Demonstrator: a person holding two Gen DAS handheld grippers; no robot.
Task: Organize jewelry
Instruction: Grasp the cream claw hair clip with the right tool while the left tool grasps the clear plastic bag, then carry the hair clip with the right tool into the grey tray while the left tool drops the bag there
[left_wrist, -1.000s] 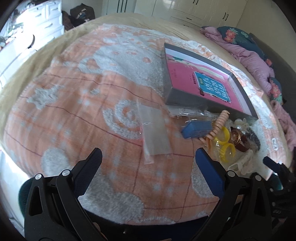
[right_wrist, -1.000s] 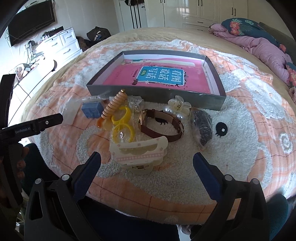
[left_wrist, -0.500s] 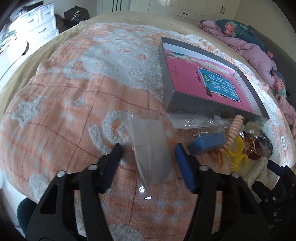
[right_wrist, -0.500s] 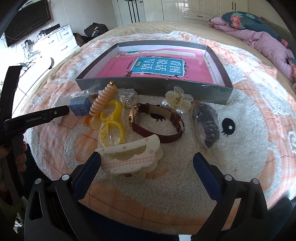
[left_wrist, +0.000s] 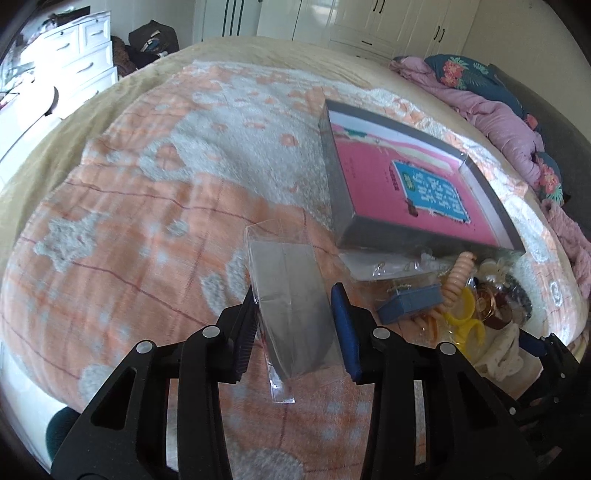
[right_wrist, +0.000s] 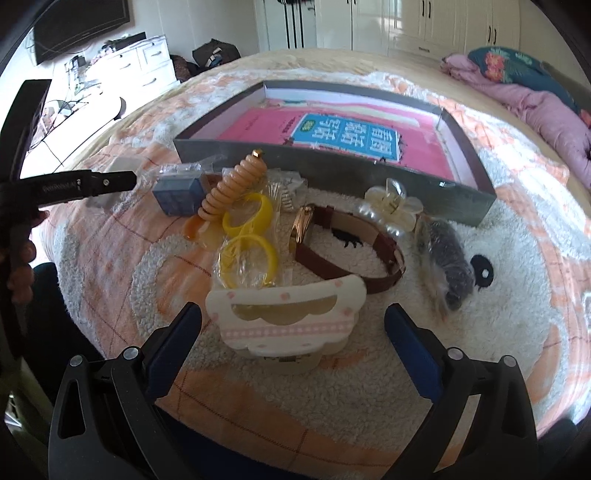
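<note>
A clear plastic bag (left_wrist: 291, 291) lies on the orange and white blanket (left_wrist: 147, 221). My left gripper (left_wrist: 295, 301) has it between the pads; the jaws are closing and both pads touch the bag's edges. In the right wrist view the jewelry pile lies before a grey box (right_wrist: 332, 166): a cream hair clip (right_wrist: 284, 321), yellow rings (right_wrist: 247, 236), a brown-strap watch (right_wrist: 347, 254), a pearl flower clip (right_wrist: 391, 206), an orange spiral tie (right_wrist: 236, 184) and a small blue box (right_wrist: 177, 192). My right gripper (right_wrist: 293, 314) stands open, its fingers either side of the cream clip, not touching it.
The grey box (left_wrist: 343, 206) holds a pink book. A dark item in a clear wrapper (right_wrist: 450, 258) lies right of the watch. Pink bedding (right_wrist: 546, 110) is heaped at the far right. White drawers (left_wrist: 74, 55) stand beyond the bed at the left.
My left gripper's jaws have come from wide apart to narrow around the clear bag, which now stands up between them. The right gripper has sunk closer to the cream hair clip.
</note>
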